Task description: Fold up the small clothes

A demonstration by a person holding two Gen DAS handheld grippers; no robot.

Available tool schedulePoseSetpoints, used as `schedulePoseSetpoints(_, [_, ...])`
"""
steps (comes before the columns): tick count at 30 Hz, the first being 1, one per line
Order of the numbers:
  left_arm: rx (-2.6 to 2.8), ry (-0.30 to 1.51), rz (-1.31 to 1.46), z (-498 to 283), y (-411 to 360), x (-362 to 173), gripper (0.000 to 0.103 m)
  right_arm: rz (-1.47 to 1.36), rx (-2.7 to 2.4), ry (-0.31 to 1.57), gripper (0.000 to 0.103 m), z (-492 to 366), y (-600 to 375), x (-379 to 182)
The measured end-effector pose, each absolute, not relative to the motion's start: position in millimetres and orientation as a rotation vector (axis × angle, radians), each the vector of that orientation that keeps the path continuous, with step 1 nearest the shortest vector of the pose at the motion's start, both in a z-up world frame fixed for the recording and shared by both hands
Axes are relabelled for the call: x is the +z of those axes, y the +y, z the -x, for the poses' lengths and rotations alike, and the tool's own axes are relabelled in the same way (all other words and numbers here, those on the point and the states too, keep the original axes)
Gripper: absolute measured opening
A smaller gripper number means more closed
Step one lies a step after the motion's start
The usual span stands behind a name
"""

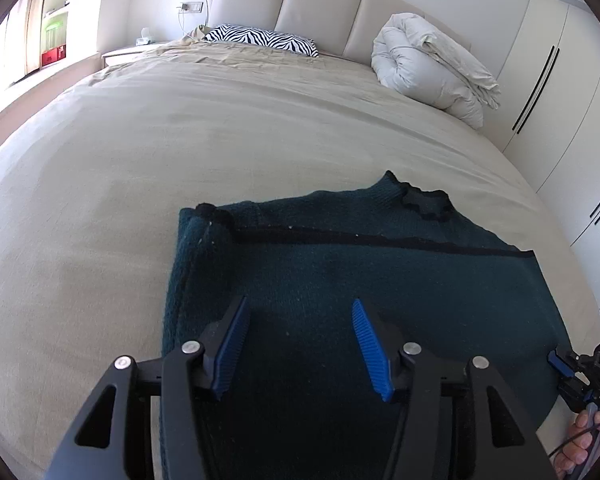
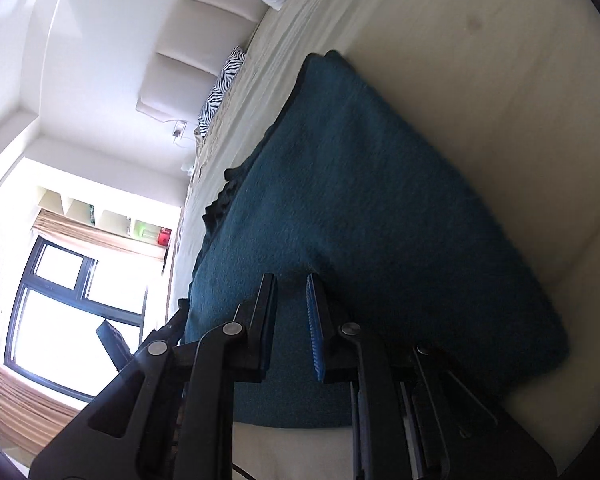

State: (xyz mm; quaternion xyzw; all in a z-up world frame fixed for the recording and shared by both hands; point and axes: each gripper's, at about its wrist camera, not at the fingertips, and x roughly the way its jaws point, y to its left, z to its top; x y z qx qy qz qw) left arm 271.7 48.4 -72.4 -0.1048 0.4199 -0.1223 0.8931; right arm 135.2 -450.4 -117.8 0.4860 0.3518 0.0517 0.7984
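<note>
**A:** Item one, grippers?

**B:** My left gripper [image 1: 300,316] stands wide apart, nothing between the pads, hovering over the near half of the sweater [image 1: 340,280]. My right gripper [image 2: 292,280] has jaws narrowed to a slim gap; the knit shows behind the gap, but I can't tell whether any cloth is pinched. In the left view it sits at 4 o'clock, at the sweater's right corner.

**B:** Item two, the sweater: teal knit, black trim, lying flat on the bed [image 1: 180,140], collar at 12 o'clock.

**A:** Progress?

**B:** I judge it partly folded. The left side at 9 o'clock looks turned in, giving a straight doubled edge; a black line crosses the upper body. The final folds, bottom to collar, look undone.

**A:** Edges and room?

**B:** Sweater's right edge runs near the mattress side at 3 o'clock; little margin there. Open sheet from 9 through 12 o'clock. Pillow [image 1: 260,38] and rolled duvet [image 1: 432,68] lie well apart at the headboard. Wardrobe [image 1: 560,92] beyond at 2 o'clock.
</note>
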Motion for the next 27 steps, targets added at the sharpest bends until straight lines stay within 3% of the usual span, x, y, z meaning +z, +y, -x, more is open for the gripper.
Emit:
schedulePoseSetpoints(5, [-0.385,0.882,0.282,-213.1,17.4,-62.0,0.051,-1.077,0.056,0.686,0.018,-102.4,-458.2,-93.0])
schedulePoseSetpoints(10, [-0.404,0.962,0.288,-200.2,0.5,-92.8,0.052,-0.992,0.321,0.847,0.018,-131.3,-357.7,-88.3])
schedulePoseSetpoints(13, [-0.419,0.967,0.343,-199.0,21.1,-101.6,0.034,-0.96,0.391,0.945,0.018,-147.5,-316.0,-108.4])
schedulePoseSetpoints(22, [-0.421,0.965,0.444,-181.3,82.5,-100.7,0.034,-1.141,0.203,0.797,0.017,-117.8,-405.1,-128.1])
schedulePoseSetpoints(24, [-0.396,0.955,0.448,-173.7,92.3,-94.8,0.041,-1.139,0.133,0.763,0.017,-101.6,-431.3,-121.0])
schedulePoseSetpoints(25, [-0.37,0.939,0.448,-168.5,99.7,-89.5,0.051,-1.137,0.089,0.749,0.017,-92.6,-442.9,-117.0])
schedulePoseSetpoints(27, [-0.355,0.873,0.486,-154.8,119.5,-76.9,0.06,-1.129,0.034,0.714,0.02,-76.7,-460.4,-107.0])
